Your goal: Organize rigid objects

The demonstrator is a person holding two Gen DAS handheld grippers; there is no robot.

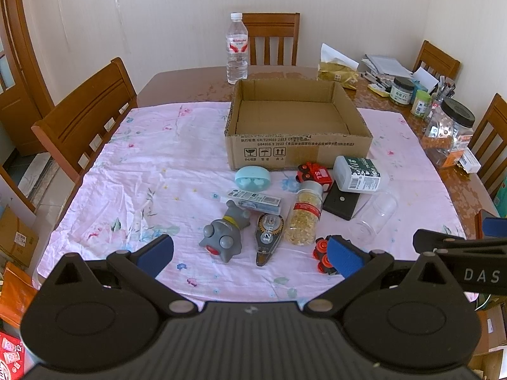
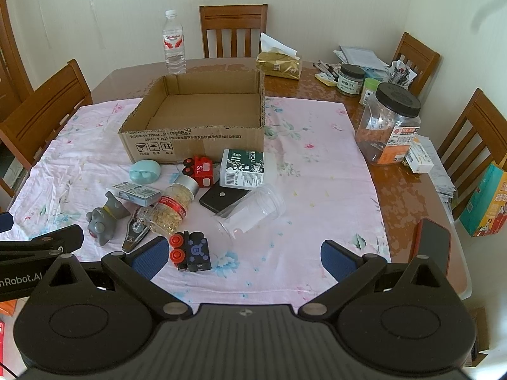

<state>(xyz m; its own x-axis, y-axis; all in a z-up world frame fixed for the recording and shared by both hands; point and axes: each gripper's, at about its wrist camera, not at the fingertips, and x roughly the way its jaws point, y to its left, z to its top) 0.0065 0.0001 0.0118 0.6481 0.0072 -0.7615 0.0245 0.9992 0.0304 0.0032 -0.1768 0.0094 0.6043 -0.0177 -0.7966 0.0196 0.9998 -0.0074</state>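
Pink cloth (image 1: 152,171) on wood table (image 2: 399,186).

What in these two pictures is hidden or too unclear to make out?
- Black toy train: in the left view, half hidden behind the left tongs' blue pad.
- Black case: in the right view, partly covered by the white bottle and clear jar.
- Box print: too small to read in either view.
- Phone: cut off by the right tongs' arm.

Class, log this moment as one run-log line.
left claw: open, empty | right claw: open, empty | box: empty | toys: on cloth
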